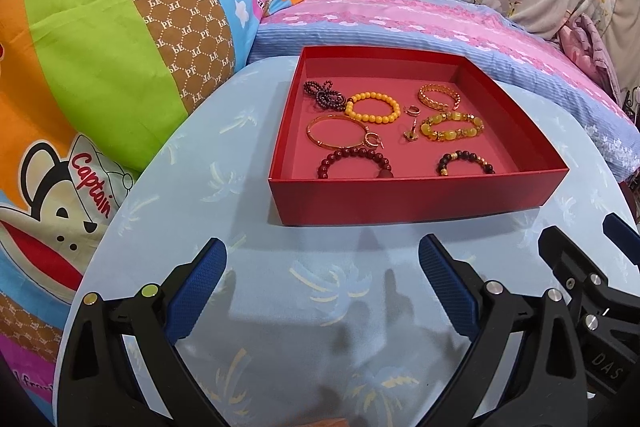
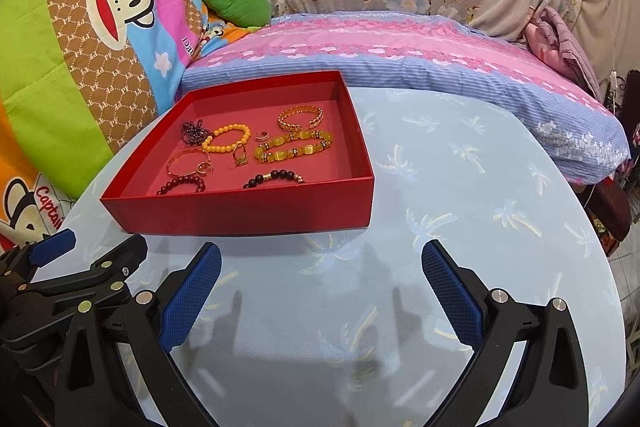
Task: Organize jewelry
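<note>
**Red tray, jewelry inside, on round table**

We list the red tray [image 1: 416,195] with every visible piece of jewelry lying in it, none on the table [image 1: 280,307]. Contents, spread apart on its floor: dark bead cluster [image 1: 322,95], orange bead bracelet [image 1: 374,107], gold chain bracelet [image 1: 438,98], yellow stone bracelet [image 1: 452,127], thin gold bangle [image 1: 338,131], two dark bead bracelets [image 1: 354,163] along the near wall, and small rings [image 1: 412,111] mid-floor.

We judge the pieces gathered and roughly separated; whether further sorting is left, the scene does not settle.

The tray is near square, with no clear long axis; one flat wall faces us. The bracelets lie flat.

The left gripper [image 1: 322,279] and right gripper [image 2: 322,279] hover over bare table short of the tray, fingers spread wide, holding nothing. Patterned bedding [image 2: 400,43] lies beyond.
</note>
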A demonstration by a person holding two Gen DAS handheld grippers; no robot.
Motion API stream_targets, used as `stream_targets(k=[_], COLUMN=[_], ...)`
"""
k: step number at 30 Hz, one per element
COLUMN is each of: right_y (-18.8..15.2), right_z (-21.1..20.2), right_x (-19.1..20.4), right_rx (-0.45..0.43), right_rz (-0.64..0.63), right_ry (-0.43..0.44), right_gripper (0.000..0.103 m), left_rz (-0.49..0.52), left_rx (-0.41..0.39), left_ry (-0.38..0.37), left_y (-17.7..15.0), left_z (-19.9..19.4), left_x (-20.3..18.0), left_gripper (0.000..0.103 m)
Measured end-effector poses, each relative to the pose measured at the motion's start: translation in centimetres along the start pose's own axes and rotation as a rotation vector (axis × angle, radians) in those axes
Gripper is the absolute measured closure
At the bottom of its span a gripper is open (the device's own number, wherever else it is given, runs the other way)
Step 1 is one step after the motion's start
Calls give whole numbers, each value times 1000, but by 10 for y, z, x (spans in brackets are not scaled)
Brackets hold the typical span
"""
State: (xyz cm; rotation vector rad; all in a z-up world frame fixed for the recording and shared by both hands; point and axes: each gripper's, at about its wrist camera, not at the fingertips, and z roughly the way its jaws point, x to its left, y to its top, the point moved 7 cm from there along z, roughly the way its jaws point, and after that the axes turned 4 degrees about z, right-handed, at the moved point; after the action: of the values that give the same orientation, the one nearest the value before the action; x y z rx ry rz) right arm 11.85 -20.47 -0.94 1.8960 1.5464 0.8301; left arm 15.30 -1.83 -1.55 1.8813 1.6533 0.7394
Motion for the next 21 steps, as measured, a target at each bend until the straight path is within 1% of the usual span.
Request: stream_targets(k=[21], right_y=[0], right_z=[0], right_x=[0], right_rx=[-1], right_rz=[0], right_ry=[0], right_gripper=[6], left_rz=[-1], left_rx=[-7], left_ry=[15], left_y=[2], left_z=[-2], left_x=[2], left_gripper=[11])
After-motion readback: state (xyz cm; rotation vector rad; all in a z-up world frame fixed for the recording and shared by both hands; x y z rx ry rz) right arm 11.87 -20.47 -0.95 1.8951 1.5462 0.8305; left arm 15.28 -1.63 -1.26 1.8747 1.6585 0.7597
